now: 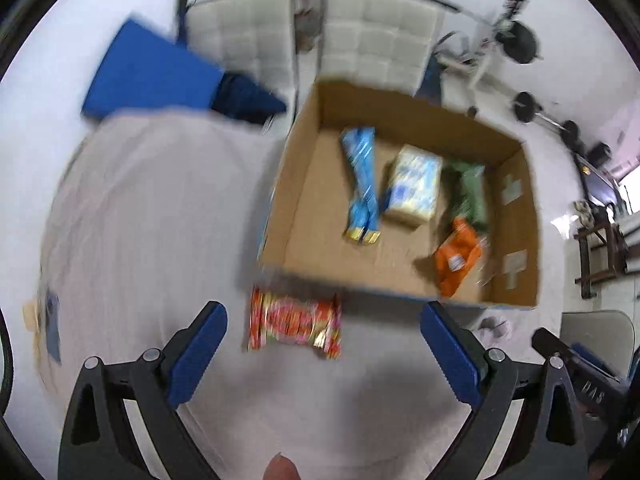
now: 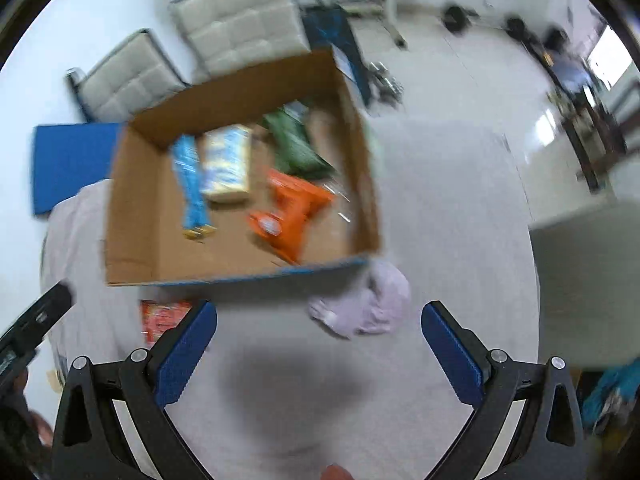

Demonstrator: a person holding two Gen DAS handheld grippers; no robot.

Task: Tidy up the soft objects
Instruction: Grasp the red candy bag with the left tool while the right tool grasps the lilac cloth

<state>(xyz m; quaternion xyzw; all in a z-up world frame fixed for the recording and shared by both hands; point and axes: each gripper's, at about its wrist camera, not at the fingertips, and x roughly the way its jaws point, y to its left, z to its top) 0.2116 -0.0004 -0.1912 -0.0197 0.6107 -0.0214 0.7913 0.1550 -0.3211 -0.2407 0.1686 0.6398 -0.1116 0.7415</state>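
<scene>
A cardboard box (image 1: 304,184) (image 2: 132,208) sits on a table under a pale cloth. In it lie a blue packet (image 1: 362,184) (image 2: 190,184), a white-blue pack (image 1: 416,186) (image 2: 226,162), a green bag (image 1: 468,192) (image 2: 296,148) and an orange bag (image 1: 458,254) (image 2: 294,210). A red patterned packet (image 1: 294,322) (image 2: 162,318) lies on the cloth in front of the box, between the fingers of my open, empty left gripper (image 1: 322,330). A crumpled lilac soft item (image 2: 366,300) (image 1: 494,326) lies by the box's near right corner, just ahead of my open, empty right gripper (image 2: 318,330).
Two white padded chairs (image 1: 376,36) (image 2: 244,20) stand behind the table. A blue mat (image 1: 148,72) (image 2: 68,160) lies to the left. Gym weights (image 1: 528,106) are on the floor at the right. The left gripper's body (image 2: 32,328) shows in the right wrist view.
</scene>
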